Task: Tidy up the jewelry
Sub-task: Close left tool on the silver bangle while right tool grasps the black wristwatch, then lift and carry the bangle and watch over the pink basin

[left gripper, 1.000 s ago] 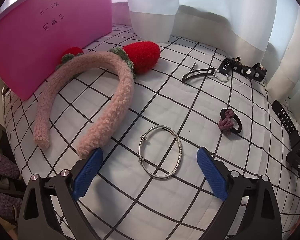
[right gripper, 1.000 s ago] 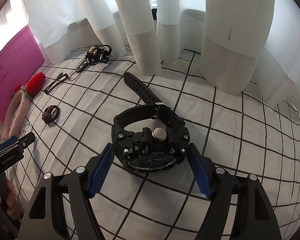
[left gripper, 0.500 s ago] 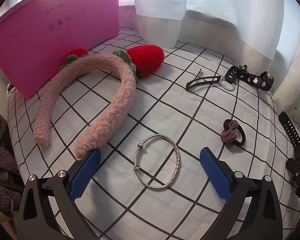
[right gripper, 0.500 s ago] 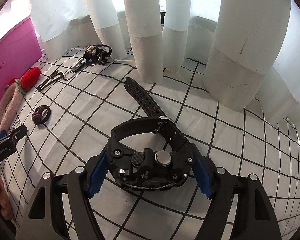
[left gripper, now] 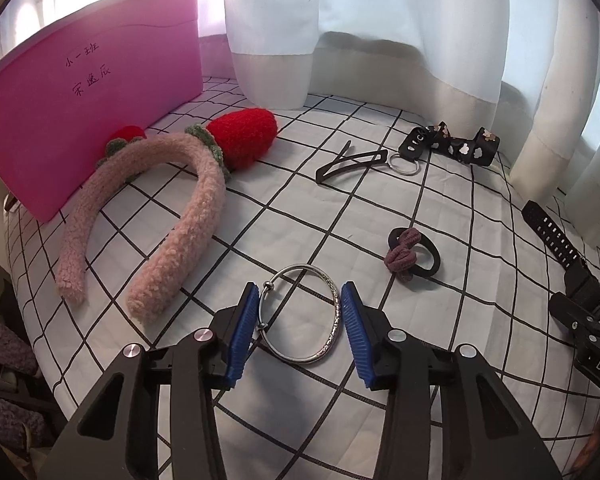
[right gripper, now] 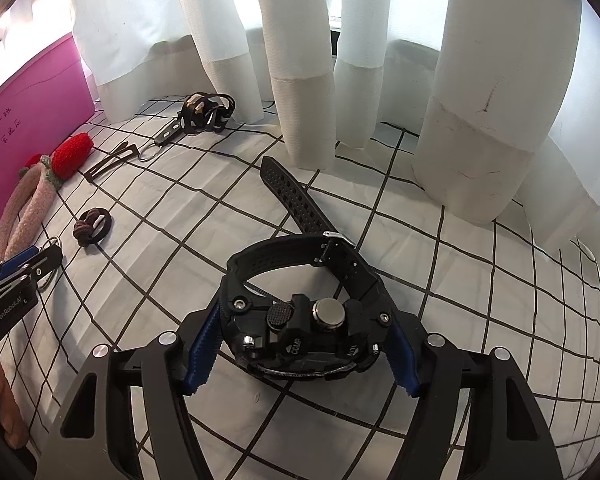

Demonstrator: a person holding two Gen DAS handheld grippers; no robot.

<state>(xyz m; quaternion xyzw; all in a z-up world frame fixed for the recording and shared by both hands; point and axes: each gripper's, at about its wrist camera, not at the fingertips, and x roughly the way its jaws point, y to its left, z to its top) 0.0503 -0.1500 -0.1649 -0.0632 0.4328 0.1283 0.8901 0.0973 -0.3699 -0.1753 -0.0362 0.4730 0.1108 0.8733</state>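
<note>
A silver bangle (left gripper: 300,266) lies flat on the checked cloth (left gripper: 284,208). My left gripper (left gripper: 300,292) reaches down over it, jaws closing, with both blue pads touching the ring's left and right sides. In the right wrist view a chunky black watch (right gripper: 300,332) stands on its side, strap looped and its tail stretching away. My right gripper (right gripper: 304,312) has the watch case between its pads, jaws closing, each pad against a side of the case. The left gripper (right gripper: 20,268) also shows at that view's left edge, held by a hand.
A fuzzy pink headband (left gripper: 180,216) with red strawberries leans by a pink box (left gripper: 80,112) at the left. A hair tie (left gripper: 408,258), a black hair clip (left gripper: 348,162) and a charm strap with keyring (left gripper: 448,146) lie further back. White curtains (left gripper: 380,40) hang behind.
The left jaws went from wide apart to closed in on the bangle's sides. The right gripper came closer over the watch and its pads narrowed onto the case.
</note>
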